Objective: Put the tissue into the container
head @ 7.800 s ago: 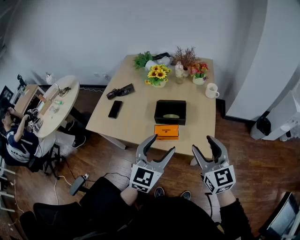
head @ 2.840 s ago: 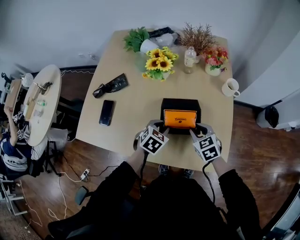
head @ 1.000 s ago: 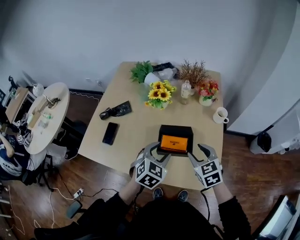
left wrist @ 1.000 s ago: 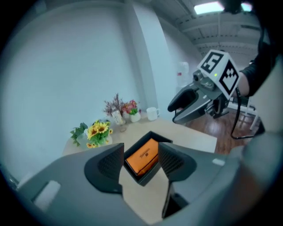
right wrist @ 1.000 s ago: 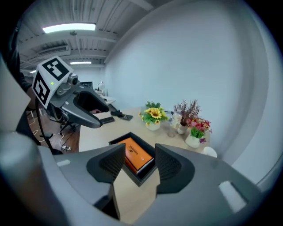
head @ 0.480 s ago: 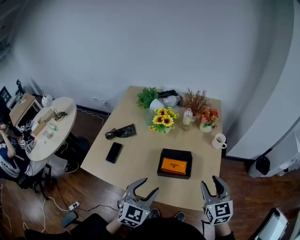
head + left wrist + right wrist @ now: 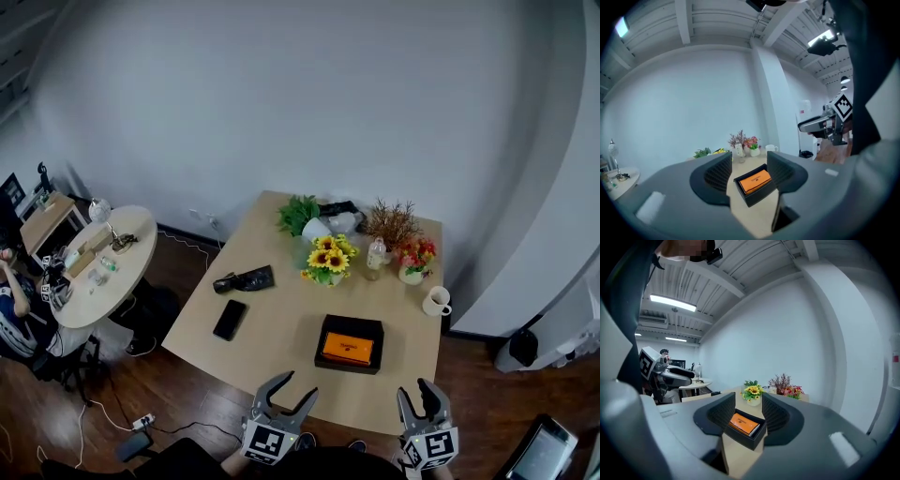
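The orange tissue pack (image 7: 348,348) lies flat inside the black container (image 7: 326,341) near the front of the wooden table (image 7: 272,309). Both grippers hang off the table's front edge, well short of the container. My left gripper (image 7: 289,389) is open and empty. My right gripper (image 7: 415,392) is closing, also with nothing between its fingers. In the left gripper view the pack (image 7: 753,180) and container (image 7: 757,197) show between the spread jaws, far ahead. The right gripper view frames the pack (image 7: 743,423) in the container (image 7: 751,439) the same way.
At the back of the table stand a sunflower pot (image 7: 324,262), a bottle (image 7: 377,255), a red flower pot (image 7: 415,261) and a white mug (image 7: 435,301). A phone (image 7: 230,320) and a black pouch (image 7: 244,279) lie at the left. A round side table (image 7: 98,267) stands farther left.
Both grippers have drawn back from the container's sides to beyond the table's front edge. The pack stays in the container. The head view has lifted and shows more wall.
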